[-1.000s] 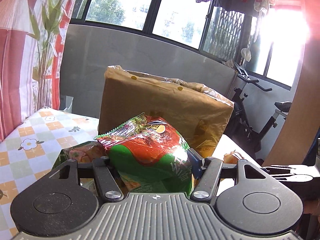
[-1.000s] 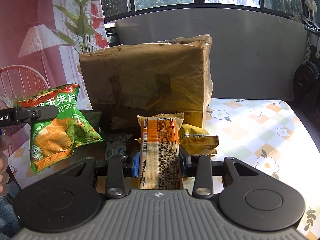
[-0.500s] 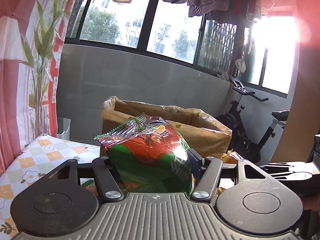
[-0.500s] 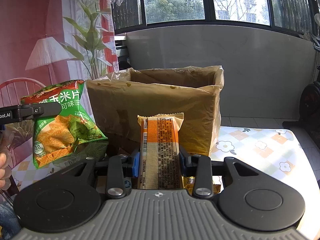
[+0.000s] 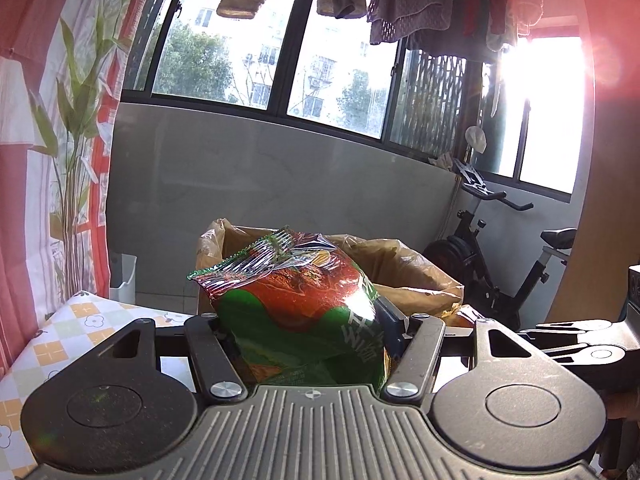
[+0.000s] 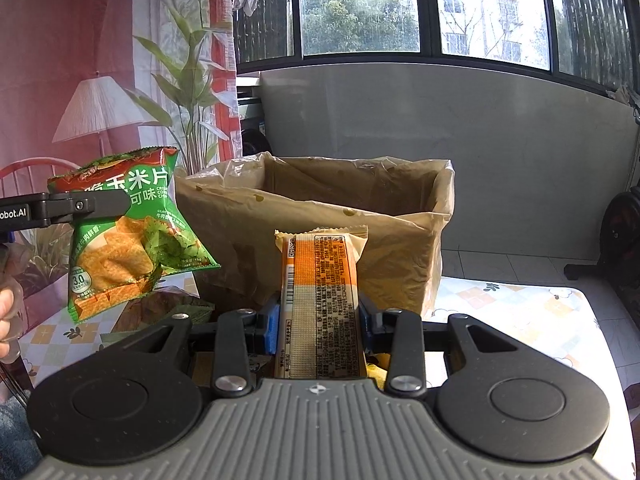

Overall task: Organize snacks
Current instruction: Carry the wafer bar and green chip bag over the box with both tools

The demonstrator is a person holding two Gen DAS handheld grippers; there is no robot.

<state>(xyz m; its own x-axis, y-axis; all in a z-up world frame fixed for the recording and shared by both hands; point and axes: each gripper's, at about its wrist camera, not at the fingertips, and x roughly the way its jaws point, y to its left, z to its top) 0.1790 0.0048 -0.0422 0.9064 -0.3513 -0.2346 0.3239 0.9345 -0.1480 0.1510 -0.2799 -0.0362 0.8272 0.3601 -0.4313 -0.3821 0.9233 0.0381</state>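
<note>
My left gripper (image 5: 306, 322) is shut on a puffy green and red chip bag (image 5: 298, 312), held in the air in front of the open cardboard box (image 5: 416, 276) lined with clear plastic. The right wrist view shows the same chip bag (image 6: 128, 232) hanging from the left gripper's fingers (image 6: 86, 206) at the left. My right gripper (image 6: 318, 320) is shut on a long orange and white snack pack (image 6: 320, 296), held upright before the box (image 6: 320, 216). The box's inside is dark and its contents are hidden.
A table with a flower-check cloth (image 6: 520, 316) carries the box. More snack packets (image 6: 176, 308) lie by the box's near left corner. An exercise bike (image 5: 500, 256) stands right of the table. A hand (image 6: 6, 320) shows at the left edge.
Both grippers have risen with their snacks. The box's open top and inner walls now show where only its front face was seen. The table has sunk low in both views.
</note>
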